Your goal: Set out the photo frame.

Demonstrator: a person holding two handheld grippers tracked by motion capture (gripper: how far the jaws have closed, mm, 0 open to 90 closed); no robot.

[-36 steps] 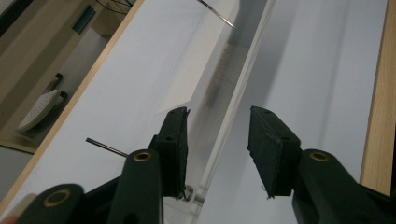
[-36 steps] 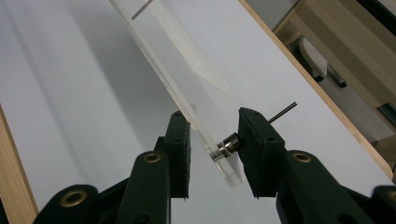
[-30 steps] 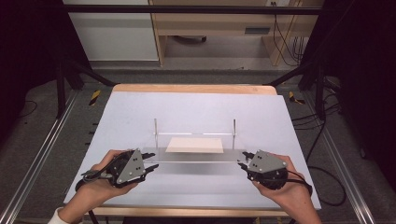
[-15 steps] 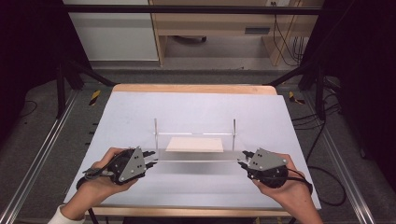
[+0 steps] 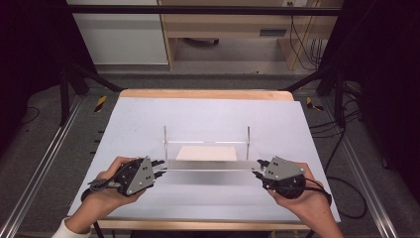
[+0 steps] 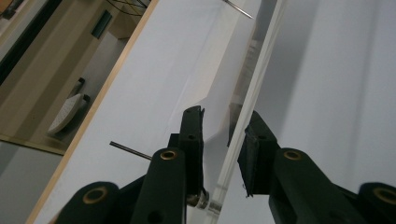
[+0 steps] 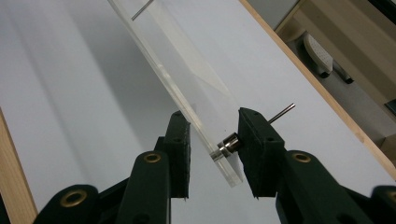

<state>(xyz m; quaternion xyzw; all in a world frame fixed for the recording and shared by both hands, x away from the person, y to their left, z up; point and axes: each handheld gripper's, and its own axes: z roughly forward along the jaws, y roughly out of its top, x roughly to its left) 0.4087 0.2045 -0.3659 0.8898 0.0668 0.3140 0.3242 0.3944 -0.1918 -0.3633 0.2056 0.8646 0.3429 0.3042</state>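
A long clear acrylic plate spans the table in front of me, edge-on in both gripper views. Two thin metal rods stick out of its far face. A beige sheet lies just behind it. My left gripper straddles the plate's left end. Its jaws have just been closing, and a gap remains on the far side. My right gripper straddles the right end. A metal stud meets its far jaw, while the near jaw stands off.
The pale table has a wooden far edge. Metal rails run along both sides, and cables lie on the floor at the right. A grey pedal-like object sits on the floor beyond the table.
The left gripper's jaws have drawn slightly closer around the plate's left end. Both hands, the right gripper and the plate stay where they were.
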